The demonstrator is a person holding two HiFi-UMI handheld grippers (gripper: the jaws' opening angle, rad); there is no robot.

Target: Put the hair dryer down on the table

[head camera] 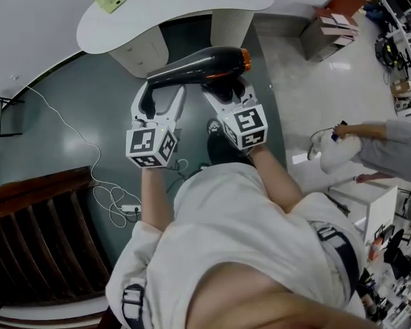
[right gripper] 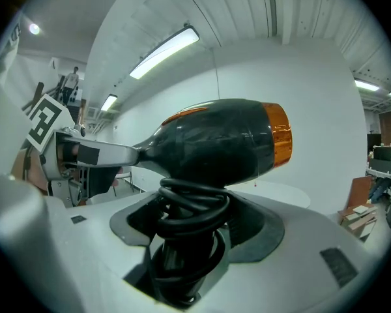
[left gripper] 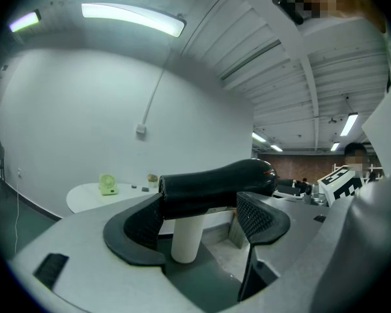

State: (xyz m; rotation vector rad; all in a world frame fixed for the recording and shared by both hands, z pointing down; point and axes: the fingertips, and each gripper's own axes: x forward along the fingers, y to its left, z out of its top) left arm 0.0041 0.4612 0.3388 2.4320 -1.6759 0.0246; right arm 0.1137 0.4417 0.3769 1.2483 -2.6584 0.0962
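My right tongs (head camera: pixel 224 89) clench the black hair dryer (head camera: pixel 198 64) by its cord-wrapped handle, upper centre. My left tongs (head camera: pixel 163 96) gape against its nozzle.

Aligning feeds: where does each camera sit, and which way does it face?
Head view: on the head, facing steeply down; torso, forearms, both grippers, hair dryer, table.
Left gripper view: on left gripper, along parted jaws at the barrel.
Right gripper view: on right gripper, along jaws clamping the cord-wrapped handle.
All share the hair dryer.
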